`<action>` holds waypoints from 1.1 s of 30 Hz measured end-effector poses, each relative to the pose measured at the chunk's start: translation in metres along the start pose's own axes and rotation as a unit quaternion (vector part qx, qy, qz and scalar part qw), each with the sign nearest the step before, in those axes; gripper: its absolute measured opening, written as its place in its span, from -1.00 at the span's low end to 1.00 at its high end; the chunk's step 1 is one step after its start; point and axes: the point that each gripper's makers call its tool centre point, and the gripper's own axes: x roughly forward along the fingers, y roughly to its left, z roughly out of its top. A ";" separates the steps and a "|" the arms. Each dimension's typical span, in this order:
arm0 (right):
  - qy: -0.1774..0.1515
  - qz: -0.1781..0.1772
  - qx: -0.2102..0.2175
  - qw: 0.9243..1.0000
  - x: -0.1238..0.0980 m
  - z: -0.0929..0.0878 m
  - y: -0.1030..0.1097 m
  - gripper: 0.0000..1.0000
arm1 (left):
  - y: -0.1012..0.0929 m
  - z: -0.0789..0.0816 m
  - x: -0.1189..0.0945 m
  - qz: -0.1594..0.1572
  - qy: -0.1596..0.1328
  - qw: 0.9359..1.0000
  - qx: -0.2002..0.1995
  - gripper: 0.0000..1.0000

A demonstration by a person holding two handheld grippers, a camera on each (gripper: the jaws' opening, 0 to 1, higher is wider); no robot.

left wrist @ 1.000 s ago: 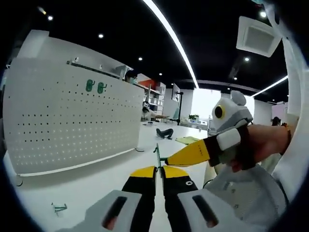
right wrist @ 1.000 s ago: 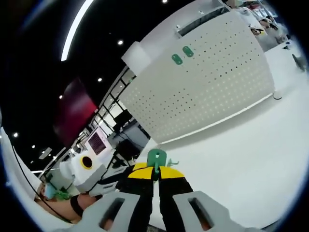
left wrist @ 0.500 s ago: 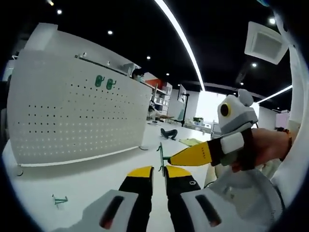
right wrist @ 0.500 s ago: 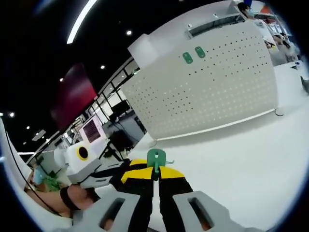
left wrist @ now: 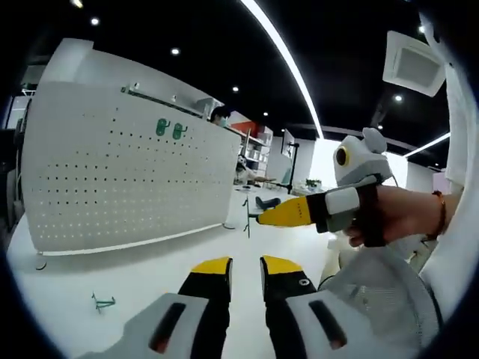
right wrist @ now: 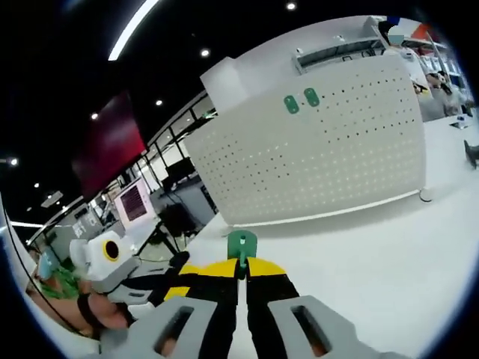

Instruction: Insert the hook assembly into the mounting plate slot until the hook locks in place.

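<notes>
My right tongs [right wrist: 241, 269] are clamped on the green hook [right wrist: 242, 244], whose flat green head stands up just above the yellow tips at about 6 o'clock in the right gripper view; in the left gripper view the same tongs [left wrist: 258, 221] come in from 3 o'clock with the thin hook wire [left wrist: 248, 222] hanging from their point. My left tongs [left wrist: 245, 268] are apart and hold nothing, their yellow tips parted at 6 o'clock. The white pegboard [right wrist: 322, 157] stands upright on the white table [right wrist: 374, 262], well apart from the hook, up at 1 o'clock in the right gripper view, with two green hooks [right wrist: 301, 101] already seated near its top edge. Another small green hook [left wrist: 102, 302] lies flat on the table at 8 o'clock in the left gripper view. The step, as I judge it, is to carry my hook to the board and seat it. To do it well I should keep the grip firm so the head doesn't twist, square the hook's back to the board face, pick free holes beside the seated pair, push the prongs straight in, then press down until it catches. The empty left tongs could steady the board if it rocks.
</notes>
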 end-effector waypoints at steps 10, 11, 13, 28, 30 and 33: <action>-0.010 -0.014 -0.027 0.999 0.005 0.020 -0.009 -0.98 | 0.005 -0.001 -0.017 0.019 0.021 0.999 0.030 -0.59; -0.007 -0.015 -0.030 0.999 0.007 0.022 -0.010 -0.98 | 0.006 -0.004 -0.019 0.024 0.033 0.998 0.045 -0.58; -0.008 -0.018 -0.038 0.999 0.008 0.026 -0.010 -0.98 | 0.002 -0.002 -0.022 0.020 0.029 0.998 0.045 -0.54; -0.019 -0.042 -0.089 0.995 0.023 0.057 -0.014 -0.97 | 0.025 0.000 -0.046 0.074 0.029 0.995 0.068 -0.10; -0.025 -0.041 -0.085 0.995 0.025 0.064 -0.014 -0.97 | 0.027 -0.001 -0.046 0.078 0.028 0.994 0.066 -0.15; -0.030 -0.046 -0.101 0.993 0.030 0.073 -0.015 -0.97 | 0.035 -0.004 -0.048 0.096 0.035 0.992 0.076 -0.05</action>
